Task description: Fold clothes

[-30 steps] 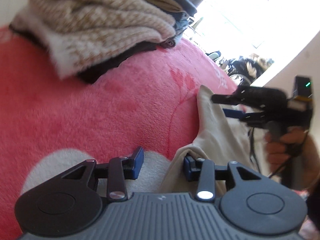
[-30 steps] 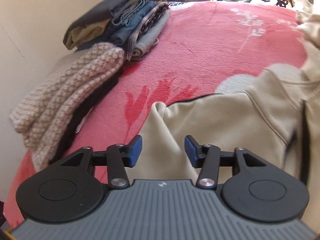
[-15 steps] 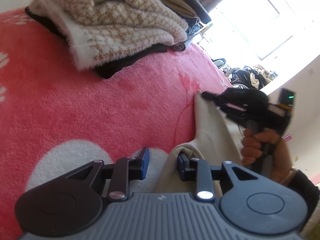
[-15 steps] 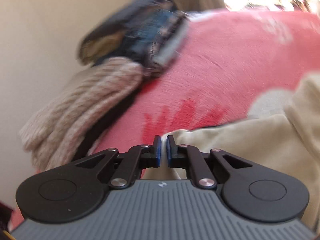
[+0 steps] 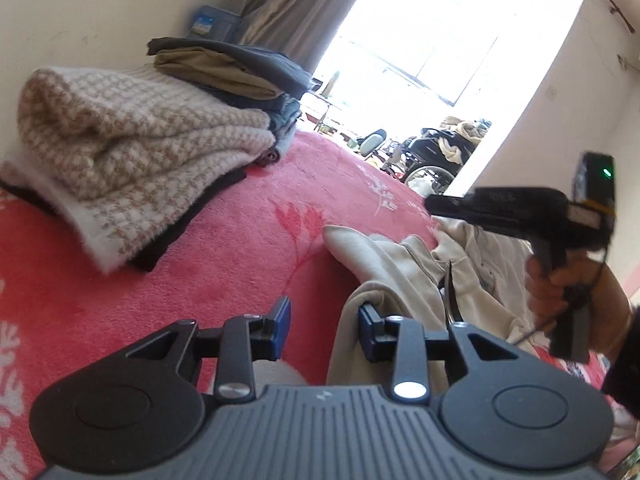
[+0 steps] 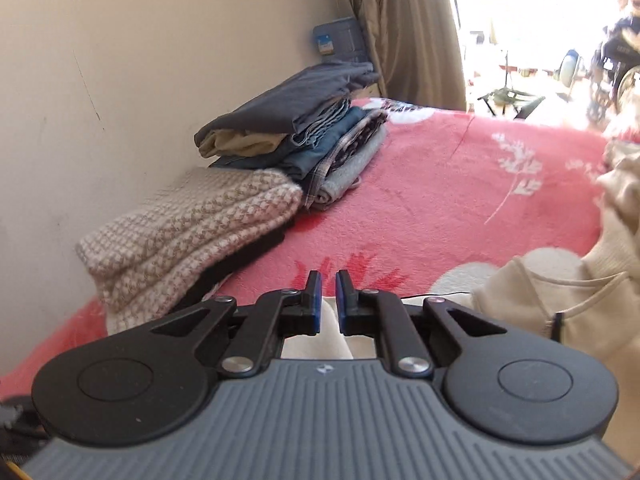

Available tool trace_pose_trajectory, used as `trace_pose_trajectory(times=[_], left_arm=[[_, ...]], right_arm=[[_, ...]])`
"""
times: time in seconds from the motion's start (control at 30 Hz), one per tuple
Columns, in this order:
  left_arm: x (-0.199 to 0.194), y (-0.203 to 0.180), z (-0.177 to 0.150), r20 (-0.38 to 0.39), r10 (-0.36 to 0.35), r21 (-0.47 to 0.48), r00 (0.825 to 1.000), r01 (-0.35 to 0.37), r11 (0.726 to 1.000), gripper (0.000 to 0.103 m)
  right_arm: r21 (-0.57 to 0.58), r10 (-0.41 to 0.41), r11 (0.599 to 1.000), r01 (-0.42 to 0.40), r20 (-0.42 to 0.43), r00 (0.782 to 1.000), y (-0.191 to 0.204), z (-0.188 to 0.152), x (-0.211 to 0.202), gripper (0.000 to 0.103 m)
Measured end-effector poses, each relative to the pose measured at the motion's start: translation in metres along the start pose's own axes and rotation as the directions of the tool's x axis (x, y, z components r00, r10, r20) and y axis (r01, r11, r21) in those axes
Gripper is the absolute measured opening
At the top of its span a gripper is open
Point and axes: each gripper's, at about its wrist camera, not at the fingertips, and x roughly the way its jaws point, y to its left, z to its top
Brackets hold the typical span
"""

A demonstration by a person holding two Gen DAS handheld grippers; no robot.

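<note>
A cream hooded garment (image 5: 400,272) lies crumpled on the pink blanket (image 5: 240,240). My left gripper (image 5: 324,320) is low over its near edge. A fold of the cloth drapes over the right finger, the jaws are opening, and pink blanket shows in the gap between the pads. My right gripper (image 5: 430,202), held by a hand (image 5: 560,280), hovers above the garment's far side. In the right wrist view my right gripper (image 6: 326,288) is nearly closed, with cream cloth (image 6: 320,332) pinched and hanging under the pads. The rest of the garment (image 6: 560,300) trails off to the right.
A folded houndstooth knit (image 5: 132,160) (image 6: 192,232) lies on a dark item by the wall. Behind it stands a pile of folded trousers and jeans (image 5: 228,68) (image 6: 304,128). A curtain, a bright window and a wheelchair (image 5: 432,156) lie beyond the bed.
My right gripper closed on the cream cloth and rose off the bed. My left gripper also rose, tilting its view upward, with the fold still over its right finger.
</note>
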Motion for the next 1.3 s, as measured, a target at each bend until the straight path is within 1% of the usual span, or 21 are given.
trace_pose_trajectory(times=[0.17,0.2,0.23,0.27,0.37,0.5,0.57,0.63,0.67,0.7,0.73,0.8,0.83,0.9,0.97,1.03,1.07,1.1,1.17,1.27,1.3], left_arm=[[0.001,0.014,0.002,-0.035,-0.002,-0.094,0.999,-0.001,0.996,0.036],[0.004,0.024,0.002,-0.061,-0.023,-0.162,0.998,0.013,0.987,0.036],[0.009,0.037,0.0,-0.098,-0.05,-0.259,0.994,0.023,0.966,0.036],[0.018,0.054,-0.002,-0.139,-0.083,-0.364,0.987,0.027,0.931,0.036],[0.032,0.092,-0.013,-0.202,-0.137,-0.587,0.97,-0.008,0.81,0.036],[0.034,0.098,-0.016,-0.179,-0.173,-0.639,0.968,0.019,0.769,0.035],[0.036,0.105,-0.021,-0.161,-0.218,-0.69,0.963,0.048,0.722,0.035],[0.038,0.114,-0.028,-0.157,-0.238,-0.75,0.958,0.041,0.66,0.035],[0.035,0.118,-0.031,-0.147,-0.23,-0.777,0.962,0.031,0.628,0.035],[0.028,0.123,-0.033,-0.109,-0.194,-0.8,0.975,0.03,0.599,0.037],[0.018,0.128,-0.03,-0.073,-0.142,-0.811,0.987,0.024,0.585,0.039],[0.001,0.136,-0.02,-0.038,-0.039,-0.794,0.999,-0.007,0.608,0.042],[-0.006,0.136,-0.015,-0.026,0.015,-0.771,1.0,-0.03,0.636,0.043],[-0.015,0.122,-0.002,-0.012,0.108,-0.669,0.994,-0.089,0.738,0.044],[-0.013,0.09,0.009,0.009,0.136,-0.497,0.991,-0.114,0.86,0.044],[-0.006,0.05,0.012,0.025,0.081,-0.307,0.996,-0.07,0.949,0.044],[0.0,0.03,0.012,0.023,0.045,-0.21,0.999,-0.04,0.977,0.044],[0.006,0.012,0.009,0.006,0.011,-0.119,1.0,-0.01,0.993,0.045],[0.021,-0.017,-0.001,-0.041,-0.024,0.036,0.999,0.026,0.999,0.045],[0.051,-0.025,-0.026,-0.149,0.051,0.128,0.988,-0.032,0.991,0.042],[0.059,-0.02,-0.034,-0.182,0.089,0.144,0.979,-0.063,0.988,0.028]], right_arm=[[-0.005,-0.014,1.0,0.014,0.009,1.0,-0.001,-0.006,-0.011,0.008],[-0.005,-0.011,1.0,0.011,0.004,1.0,-0.002,-0.008,-0.012,0.008],[-0.005,-0.008,1.0,0.008,-0.002,1.0,-0.003,-0.011,-0.013,0.008],[-0.005,-0.005,1.0,0.004,-0.007,1.0,-0.004,-0.013,-0.014,0.008],[-0.022,0.001,1.0,-0.002,-0.044,0.999,-0.006,-0.022,-0.019,0.008],[-0.033,-0.029,0.999,0.026,-0.091,0.995,-0.01,-0.035,-0.022,0.008],[-0.011,-0.046,0.999,0.045,-0.115,0.992,-0.015,-0.041,-0.024,0.008],[0.018,-0.059,0.998,0.062,-0.134,0.989,-0.022,-0.046,-0.026,0.008],[0.031,-0.068,0.997,0.073,-0.14,0.988,-0.024,-0.048,-0.028,0.008],[0.045,-0.073,0.996,0.08,-0.142,0.987,-0.026,-0.05,-0.029,0.008],[0.058,-0.076,0.995,0.085,-0.146,0.986,-0.028,-0.052,-0.031,0.008],[0.072,-0.08,0.993,0.092,-0.152,0.985,-0.03,-0.054,-0.035,0.008],[0.079,-0.082,0.992,0.095,-0.156,0.984,-0.031,-0.056,-0.037,0.008],[0.092,-0.086,0.99,0.102,-0.162,0.983,-0.033,-0.058,-0.041,0.008],[0.097,-0.072,0.991,0.089,-0.17,0.983,-0.031,-0.06,-0.039,0.008],[0.078,-0.048,0.995,0.064,-0.186,0.981,-0.022,-0.063,-0.03,0.008],[0.06,-0.03,0.997,0.042,-0.189,0.982,-0.014,-0.064,-0.026,0.008],[0.042,-0.011,0.999,0.019,-0.191,0.982,-0.007,-0.064,-0.022,0.008],[0.003,0.031,1.0,-0.031,-0.196,0.98,0.01,-0.064,-0.012,0.008],[-0.056,0.09,0.993,-0.105,-0.232,0.969,0.027,-0.064,0.009,0.008],[-0.072,0.108,0.989,-0.13,-0.254,0.961,0.031,-0.065,0.019,0.007]])
